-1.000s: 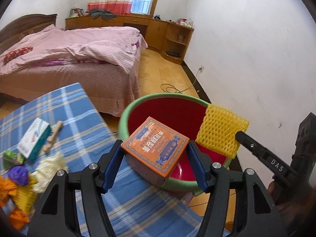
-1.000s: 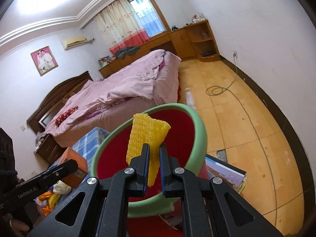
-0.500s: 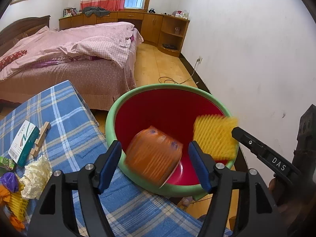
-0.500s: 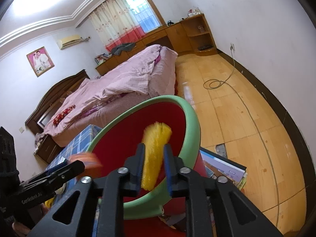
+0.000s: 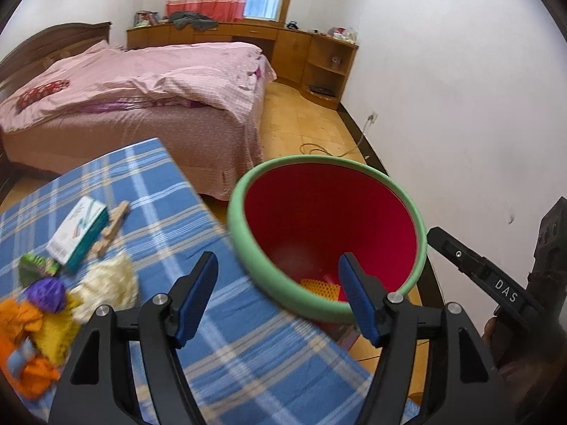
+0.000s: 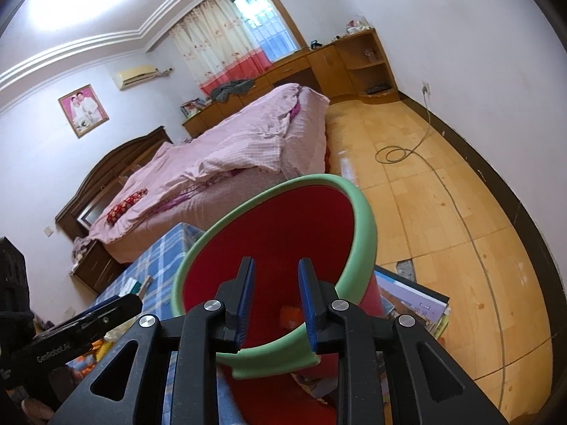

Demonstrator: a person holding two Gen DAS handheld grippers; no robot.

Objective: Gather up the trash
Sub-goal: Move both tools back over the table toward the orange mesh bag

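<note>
Left wrist view: "DAS" marks the right gripper point(image 5: 439, 235); both grippers' fingers point(image 5: 195, 295) gape apart, empty.

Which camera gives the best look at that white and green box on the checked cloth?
The left wrist view: the white and green box lies in plain sight, its top face showing. In the right wrist view only a small far-off sliver of it shows.

We see a red bin point(image 5: 329, 219) with a green rim, yellow foam net point(image 5: 319, 287) at its bottom — more scraps point(image 5: 46, 304) heaped on the checked counter point(image 5: 170, 219).
</note>
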